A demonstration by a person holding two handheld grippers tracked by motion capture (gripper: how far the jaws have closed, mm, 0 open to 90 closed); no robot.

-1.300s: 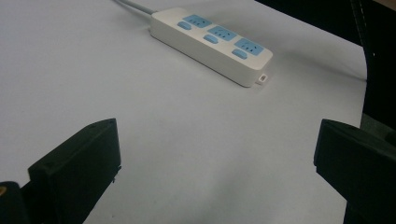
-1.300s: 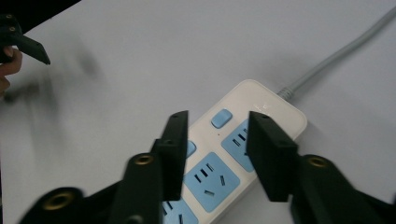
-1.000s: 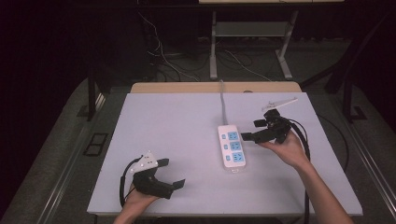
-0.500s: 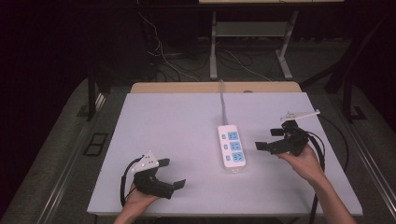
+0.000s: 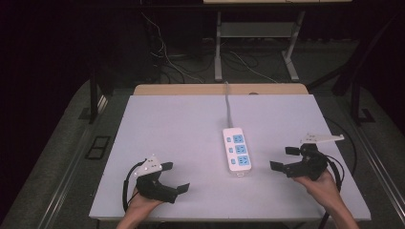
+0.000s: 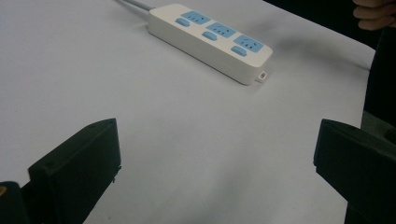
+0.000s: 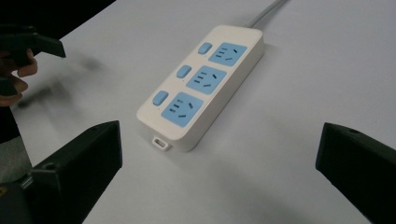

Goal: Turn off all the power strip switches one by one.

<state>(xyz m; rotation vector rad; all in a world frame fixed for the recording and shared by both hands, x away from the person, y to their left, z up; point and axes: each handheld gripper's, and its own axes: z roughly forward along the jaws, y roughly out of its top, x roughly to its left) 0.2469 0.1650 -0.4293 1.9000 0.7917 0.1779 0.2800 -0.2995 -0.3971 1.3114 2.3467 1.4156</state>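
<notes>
Dark floor and a tangle of cables surround a pale table [image 5: 181, 119], bare apart from one white power strip [image 5: 237, 151].

Starting at the right gripper [image 5: 285, 159]: its jaws stand wide apart with nothing between them, having just been opening further. It sits near the table's right edge, jaws pointing toward the strip but clear of it, with bare surface between. In the right gripper view the power strip [image 7: 201, 84] lies straight ahead, its short end with a small hanging tab nearest the jaws; that line-up looks like the stance of someone ready to work on the strip or just finished with it.

The left gripper [image 5: 176, 177] rests low at the near left of the table, its jaws also spread with nothing in them, and the strip [image 6: 210, 39] lies well apart from it, across open tabletop. It seems parked there to leave the other hand room.

Outward from the strip, three blue sockets each have a blue switch beside them, and a grey cord [image 5: 228, 107] runs from its far end toward the table's back edge. A wooden strip borders that back edge, and metal legs of another stand rise behind it. Nothing lies between either gripper and the strip.
</notes>
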